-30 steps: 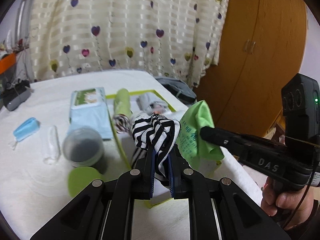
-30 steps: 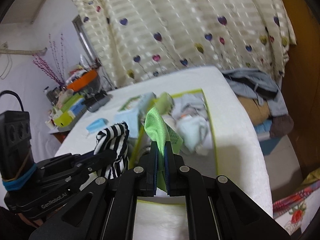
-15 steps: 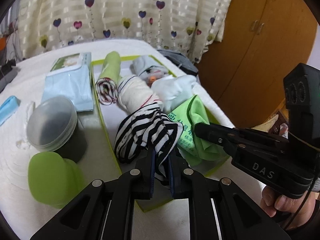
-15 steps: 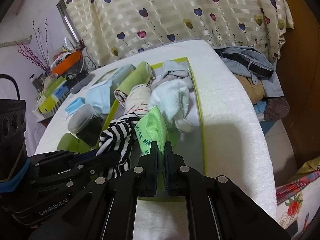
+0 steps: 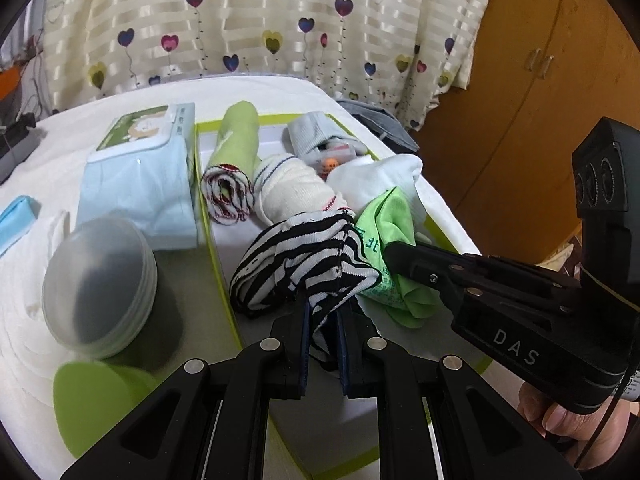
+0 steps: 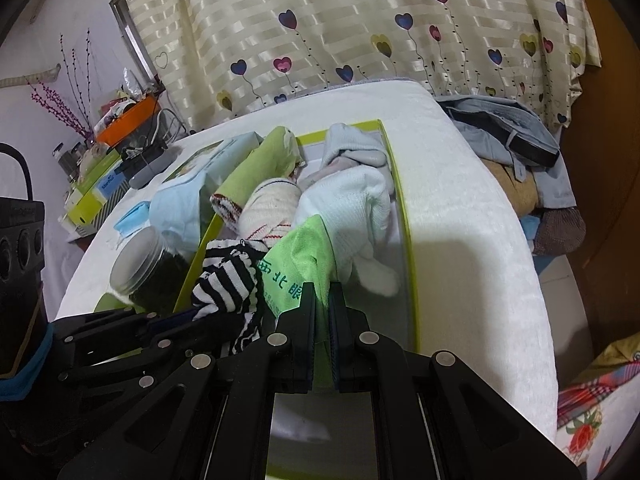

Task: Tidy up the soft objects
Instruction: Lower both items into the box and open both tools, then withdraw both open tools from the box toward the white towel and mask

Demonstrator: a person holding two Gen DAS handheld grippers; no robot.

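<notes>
Already the far half of the green-rimmed tray (image 5: 202, 184) holds rolled socks (image 5: 296, 190), while the left gripper (image 5: 322, 334) clamps a striped sock (image 5: 304, 256) and the right gripper (image 6: 322, 312) a green cloth (image 6: 304, 256) over its near end, both unplaced.

A tray (image 5: 208, 216) lies on the table (image 6: 460, 208), and rolled socks (image 5: 296, 192) lie in a row across its far half. In front of them sit a striped cloth (image 5: 304, 264) and, touching its right side, a folded cloth (image 5: 394, 224). Left of the tray stand a jar (image 5: 96, 280) and, behind it, a tissue pack (image 5: 136, 168). Clothes (image 6: 516, 140) are heaped off the table's right edge.
</notes>
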